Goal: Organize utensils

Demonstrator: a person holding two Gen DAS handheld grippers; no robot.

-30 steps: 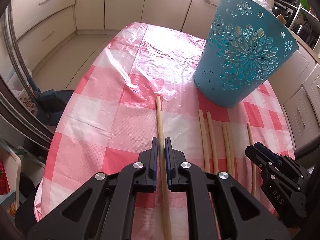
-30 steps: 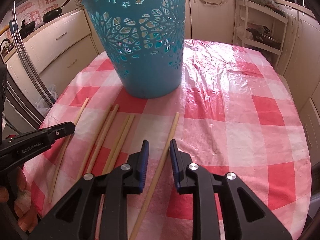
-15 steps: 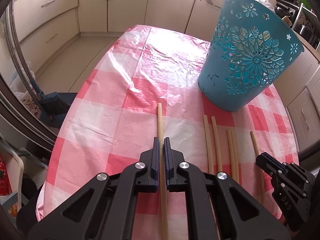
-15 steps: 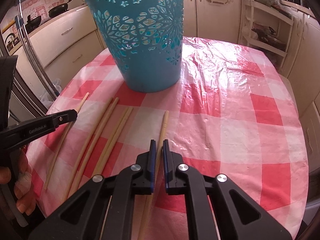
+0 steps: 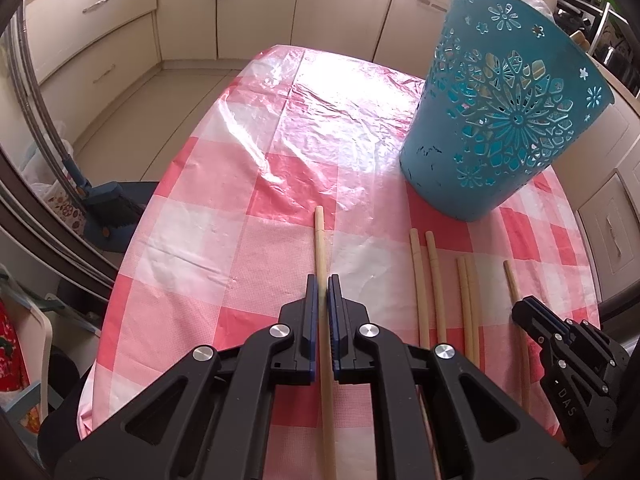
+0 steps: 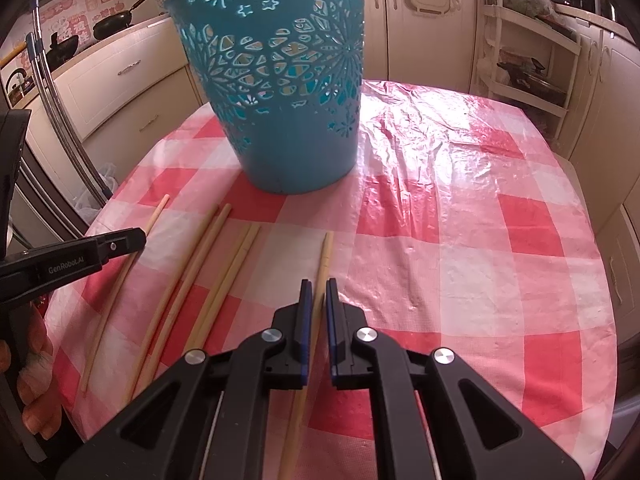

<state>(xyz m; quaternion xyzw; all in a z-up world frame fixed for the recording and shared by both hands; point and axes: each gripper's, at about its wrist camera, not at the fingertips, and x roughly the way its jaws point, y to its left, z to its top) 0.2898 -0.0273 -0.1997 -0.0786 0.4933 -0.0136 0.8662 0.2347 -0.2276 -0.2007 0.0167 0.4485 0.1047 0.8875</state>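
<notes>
**Wooden chopsticks pinched far off-centre**

Left gripper (image 5: 322, 292) is clenched on the leftmost chopstick (image 5: 319, 236); right gripper (image 6: 316, 296) on the rightmost chopstick (image 6: 326, 252). Lifted, either could pivot, slip, miss the teal basket (image 6: 280, 92) beyond.

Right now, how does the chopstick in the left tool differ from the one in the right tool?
The chopstick in the left tool lies farthest from the blue basket, alone at one end of the row; the chopstick in the right tool lies at the other end. The left one looks straight; the right one leans slightly. Both are pale wood, flat on the checked tablecloth, each clamped by shut jaws.
</notes>
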